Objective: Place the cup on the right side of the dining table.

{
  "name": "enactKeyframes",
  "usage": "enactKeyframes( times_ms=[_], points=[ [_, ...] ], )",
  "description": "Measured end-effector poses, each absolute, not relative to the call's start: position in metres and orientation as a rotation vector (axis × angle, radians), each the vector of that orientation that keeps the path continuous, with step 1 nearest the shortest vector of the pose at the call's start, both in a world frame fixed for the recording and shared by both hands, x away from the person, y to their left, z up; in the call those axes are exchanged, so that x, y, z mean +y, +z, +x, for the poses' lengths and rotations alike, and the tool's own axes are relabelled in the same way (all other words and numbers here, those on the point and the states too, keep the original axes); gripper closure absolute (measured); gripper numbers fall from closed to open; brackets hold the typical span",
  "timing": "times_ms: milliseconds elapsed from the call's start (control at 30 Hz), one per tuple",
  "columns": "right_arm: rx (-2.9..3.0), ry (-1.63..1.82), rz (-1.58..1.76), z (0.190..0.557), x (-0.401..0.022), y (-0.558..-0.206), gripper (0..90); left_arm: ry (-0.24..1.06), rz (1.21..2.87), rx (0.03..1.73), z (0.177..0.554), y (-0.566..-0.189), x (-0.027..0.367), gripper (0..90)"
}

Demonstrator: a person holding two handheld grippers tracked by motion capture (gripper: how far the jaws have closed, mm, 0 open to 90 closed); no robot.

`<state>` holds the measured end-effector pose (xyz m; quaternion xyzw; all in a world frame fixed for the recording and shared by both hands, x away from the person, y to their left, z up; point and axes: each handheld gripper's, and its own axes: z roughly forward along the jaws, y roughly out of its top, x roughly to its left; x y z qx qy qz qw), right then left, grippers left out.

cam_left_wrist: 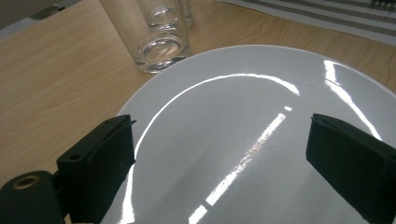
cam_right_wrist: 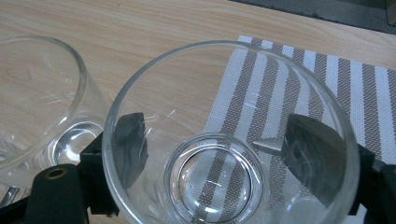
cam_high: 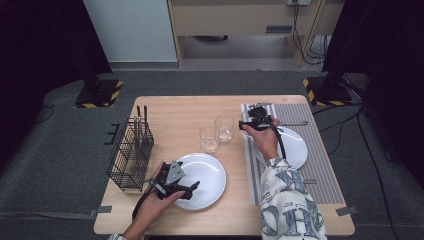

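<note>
Table edges: I have the wooden table (cam_high: 175,107) with its far edge just behind the striped placemat (cam_high: 320,175), which lies along the table's right edge.
Left margin: the wire rack (cam_high: 131,155) stands at the left edge, with two dark utensils upright in it.
Open room: from the high view I see bare wood between the rack and the two glasses, and more along the near edge, below the near plate (cam_high: 212,175).
Middle: the left glass (cam_high: 209,138) and the right glass (cam_high: 224,128) stand just beside each other, a little past the near plate's far rim and just left of the placemat's edge.
Right side: a second plate (cam_high: 297,147) sits on the placemat under my right forearm; a piece of cutlery (cam_high: 292,123) lies past it.
Left gripper (cam_left_wrist: 222,154): I hold it low over the near plate, its fingers spread wide, nothing between them and no pad pressing on the plate.
Right gripper (cam_right_wrist: 215,149): in the right gripper view its fingers reach around a clear glass (cam_right_wrist: 231,140), one on either side of its wall, set wide.
Right grip: I cannot tell whether the pads press on the glass or stand just off it.
Neighbour: the other glass (cam_right_wrist: 42,102) stands just left of that one in this view.
</note>
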<state>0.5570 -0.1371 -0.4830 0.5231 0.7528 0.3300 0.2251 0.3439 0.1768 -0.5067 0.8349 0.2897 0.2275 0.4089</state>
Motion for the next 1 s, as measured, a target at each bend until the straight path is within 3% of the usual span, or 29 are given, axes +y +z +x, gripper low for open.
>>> enactKeyframes(
  times_ms=[1000],
  points=[
    [2.071,0.942,1.466,0.567,-0.140,-0.498,19.6,0.556,2.093,0.739,0.343,-0.506,0.178,7.2]
  ],
)
